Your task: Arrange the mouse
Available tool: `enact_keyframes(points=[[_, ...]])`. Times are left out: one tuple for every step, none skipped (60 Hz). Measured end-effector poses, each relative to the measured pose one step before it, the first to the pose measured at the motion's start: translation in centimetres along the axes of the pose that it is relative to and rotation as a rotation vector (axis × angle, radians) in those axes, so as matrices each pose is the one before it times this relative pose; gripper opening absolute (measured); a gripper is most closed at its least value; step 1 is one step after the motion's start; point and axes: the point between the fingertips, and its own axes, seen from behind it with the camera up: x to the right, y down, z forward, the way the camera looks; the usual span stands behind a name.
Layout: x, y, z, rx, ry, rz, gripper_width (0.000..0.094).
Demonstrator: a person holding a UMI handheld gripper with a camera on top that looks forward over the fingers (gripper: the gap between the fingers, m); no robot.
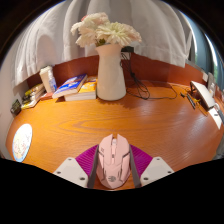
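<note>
A round wooden table fills most of the view, with pale curtains hanging behind it. No brand name or label can be read on anything here; the book covers are too small to make out.

At the far side of the table stands a tall white vase holding a bunch of pale flowers. A dark cable trails across the wood just to the right of the vase. Left of the vase lies a small stack of books, the top one blue, with more books and a slim upright box further left. A round plate with a blue pattern lies near the table's left edge.

The gripper is clenched on a pale pink mouse: both purple pads press against its sides, with the mouse between the fingers, just above the table's near edge.
</note>
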Motion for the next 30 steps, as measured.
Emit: enact_keyframes(points=[[0.052,-0.003,0.004,0.00099,0.00610,0.0060,0.0527],[0.000,0.012,0.004,0.00061,0.00456,0.0086,0.0525],[0.021,-0.003,0.011,0.00092,0.00416,0.0070,0.0512],[0.012,-0.003,0.022,0.00087,0.00425,0.0048,0.0513],[0.040,-0.008,0.011,0.00046,0.00383,0.0026,0.0503],[0.037,-0.012,0.018,0.00060,0.00509,0.0004,0.0491],[0.021,0.022,0.032,-0.00003,0.00418,0.0006,0.0483],[-0.037,0.015,0.000,-0.00187,0.00412,0.0017,0.0473],[0.051,0.025,0.000,0.00100,0.00424,0.0031,0.0467],[0.029,0.008,0.012,0.00013,0.00424,0.0043,0.0442],[0.031,0.036,0.008,-0.00161,0.00445,0.0041,0.0437],[0.061,0.055,0.003,-0.00316,0.00614,0.0002,0.0414],[0.046,0.043,0.050,-0.00336,0.00585,-0.0039,0.0414],[0.010,0.039,0.024,-0.00587,0.00526,-0.0032,0.0402],[-0.056,-0.133,0.074,-0.00545,0.00487,-0.0003,0.0397],[-0.039,0.056,-0.046,-0.00720,0.00496,0.0010,0.0396],[0.009,0.013,0.008,-0.00774,0.00492,0.0027,0.0395],[-0.014,-0.025,0.006,-0.00651,0.00469,0.0040,0.0396],[0.002,-0.027,-0.003,-0.00702,0.00487,0.0043,0.0396],[-0.040,-0.042,-0.006,-0.00711,0.00420,0.0051,0.0398],[-0.127,-0.150,-0.083,-0.00678,0.00211,0.0067,0.0397],[-0.220,-0.330,-0.145,-0.00015,0.00025,0.0083,0.0396],[-0.255,-0.515,-0.247,0.00455,0.00060,0.0079,0.0396],[-0.194,-0.603,-0.296,0.00822,0.00284,0.0038,0.0396],[-0.220,-0.666,-0.453,0.01015,0.00636,0.0014,0.0399],[-0.198,-0.837,-0.513,0.01373,0.00917,0.0001,0.0398],[-0.235,-0.953,-0.570,0.01586,0.01039,-0.0019,0.0398],[-0.351,-0.960,-0.578,0.01703,0.00929,-0.0036,0.0398],[-0.447,-1.034,-0.647,0.01700,0.00622,-0.0033,0.0398],[-0.564,-1.135,-0.693,0.01907,0.00295,-0.0008,0.0398]])
